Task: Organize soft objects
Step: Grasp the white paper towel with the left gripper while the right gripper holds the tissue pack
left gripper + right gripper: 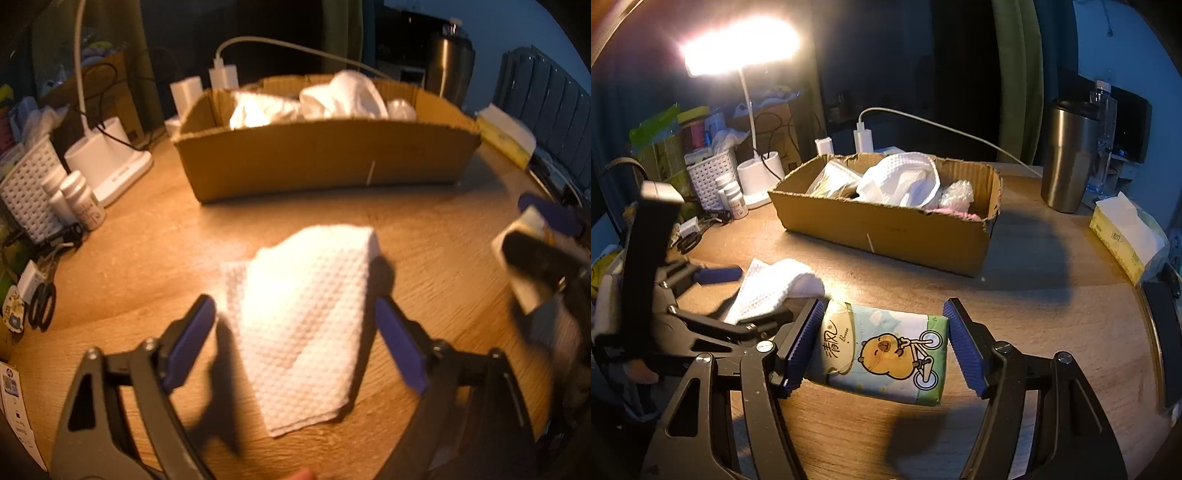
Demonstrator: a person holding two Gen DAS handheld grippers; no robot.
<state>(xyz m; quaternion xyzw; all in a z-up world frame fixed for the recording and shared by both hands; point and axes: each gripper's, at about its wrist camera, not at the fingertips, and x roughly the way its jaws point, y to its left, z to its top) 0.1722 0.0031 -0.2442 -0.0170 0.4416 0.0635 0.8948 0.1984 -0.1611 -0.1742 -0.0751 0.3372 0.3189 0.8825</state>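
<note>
Cartoon-printed tissue pack (886,354) lies between spread right gripper (882,347) fingers (803,343).

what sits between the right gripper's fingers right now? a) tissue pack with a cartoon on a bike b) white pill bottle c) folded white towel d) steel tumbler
a: in the right wrist view the tissue pack lies on the table between the right gripper fingers, jaws spread either side of it.

A desk lamp (738,44) gives warm light from the upper left, its head blown out to glare. The room behind is dim. Hard shadows fall across the table (1034,266). Both views bulge at dark, vignetted edges; the left view is soft, with motion blur at its right edge.
</note>
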